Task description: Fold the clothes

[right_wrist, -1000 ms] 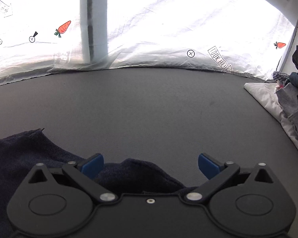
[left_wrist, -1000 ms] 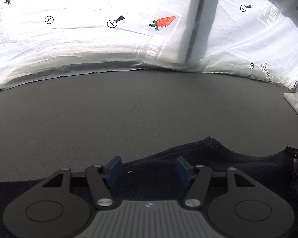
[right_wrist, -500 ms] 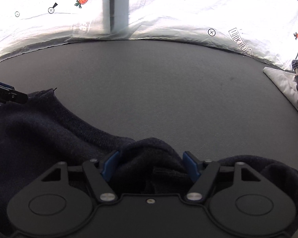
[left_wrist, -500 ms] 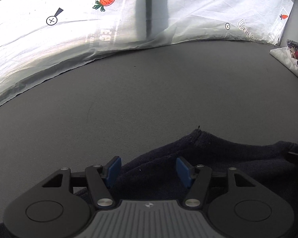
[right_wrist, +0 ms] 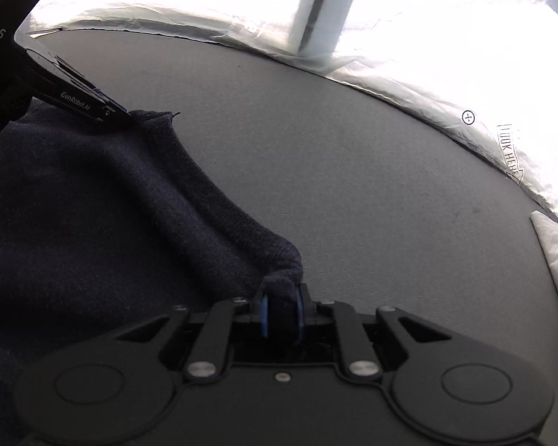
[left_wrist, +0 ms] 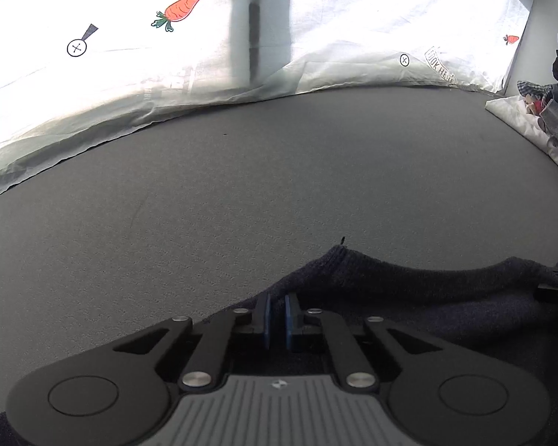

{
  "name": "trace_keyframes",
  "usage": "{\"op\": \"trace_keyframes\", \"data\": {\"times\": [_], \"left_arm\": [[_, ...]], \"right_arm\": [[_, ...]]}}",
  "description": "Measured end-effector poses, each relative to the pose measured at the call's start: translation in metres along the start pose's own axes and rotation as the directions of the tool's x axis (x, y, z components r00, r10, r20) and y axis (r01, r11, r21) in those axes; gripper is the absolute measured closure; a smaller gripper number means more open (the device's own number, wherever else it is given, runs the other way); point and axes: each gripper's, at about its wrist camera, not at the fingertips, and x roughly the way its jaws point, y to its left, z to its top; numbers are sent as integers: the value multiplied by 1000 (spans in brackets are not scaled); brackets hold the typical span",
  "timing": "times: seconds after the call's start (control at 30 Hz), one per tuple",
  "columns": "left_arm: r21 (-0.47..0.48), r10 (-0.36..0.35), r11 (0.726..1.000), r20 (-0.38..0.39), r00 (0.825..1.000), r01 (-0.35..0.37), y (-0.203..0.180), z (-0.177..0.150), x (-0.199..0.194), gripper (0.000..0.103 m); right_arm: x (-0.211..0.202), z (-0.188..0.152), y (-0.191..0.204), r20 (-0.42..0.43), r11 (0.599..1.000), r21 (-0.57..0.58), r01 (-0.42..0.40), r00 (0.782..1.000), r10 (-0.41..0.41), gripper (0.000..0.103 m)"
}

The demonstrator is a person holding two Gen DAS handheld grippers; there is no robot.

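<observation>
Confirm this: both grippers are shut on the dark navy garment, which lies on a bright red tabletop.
One detail is wrong: the tabletop is dark grey, not red, as the right wrist view shows. The rest holds: the left gripper and the right gripper are each shut on the dark navy garment.

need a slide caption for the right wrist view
Right gripper pinches a corner of the dark navy garment on the grey table.
</observation>
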Motion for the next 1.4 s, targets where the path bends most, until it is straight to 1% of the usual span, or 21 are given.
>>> {"op": "trace_keyframes", "data": {"times": [0.13,0.2,0.23,0.37,0.43,0.47,0.53,0.6,0.63,0.67,0.7,0.73,0.77,0.8,0.93,0.97,1.03,1.1,1.2,1.3,1.4], "left_arm": [[-3,52,999,71,996,-52,8,21,-13,96],[-28,76,997,93,993,-73,16,35,-15,96],[-42,92,995,102,991,-88,20,41,-14,96],[-116,175,980,137,975,-160,44,72,-8,96],[-158,208,970,154,966,-184,65,91,-3,96],[-177,223,965,161,961,-194,75,99,0,96],[-216,271,947,146,951,-237,93,109,15,95],[-254,324,924,118,939,-286,109,116,32,93],[-270,340,913,91,936,-305,117,119,41,93],[-289,338,906,55,940,-309,126,119,47,91],[-313,326,902,39,944,-299,131,115,47,89],[-337,315,898,39,948,-284,134,109,42,87],[-361,303,893,39,952,-270,136,103,38,79],[-379,296,887,32,955,-263,137,95,32,75],[-413,283,870,-28,959,-269,124,53,-2,73],[-412,281,869,-43,959,-273,117,43,-11,71],[-395,280,874,-72,957,-285,100,22,-32,68],[-385,270,877,-98,958,-287,82,1,-54,67],[-397,240,878,-122,963,-269,59,-28,-84,64],[-413,229,869,-152,962,-272,41,-52,-109,62],[-415,206,875,-148,967,-250,23,-70,-133,60]], "right_arm": [[11,22,-6,63,995,6,104,993,-104,94],[19,34,-14,83,993,48,111,990,-115,94],[24,43,-16,100,991,46,122,987,-126,95],[49,88,-18,203,980,-15,196,961,-189,95],[65,117,-22,246,980,-12,201,950,-192,95],[76,132,-24,253,981,-9,192,950,-184,95],[100,162,-28,262,985,-3,170,951,-163,94],[125,186,-30,254,989,20,143,956,-144,85],[127,183,-28,237,991,36,132,962,-137,76],[125,176,-26,220,991,49,122,967,-130,74],[124,170,-24,202,992,63,113,972,-123,72],[123,163,-22,185,992,77,103,976,-116,66],[121,157,-19,168,991,90,94,980,-108,59],[120,150,-17,150,991,104,85,984,-100,57],[115,124,-9,82,986,162,52,994,-66,54],[113,118,-7,66,983,176,44,996,-56,51],[111,105,-3,33,978,205,29,999,-37,50],[97,92,0,2,971,238,-16,1000,16,50],[73,68,7,-29,953,286,-97,994,109,50],[49,48,19,-38,962,253,-103,993,116,49],[26,34,24,-47,966,241,-95,993,110,49]]}}
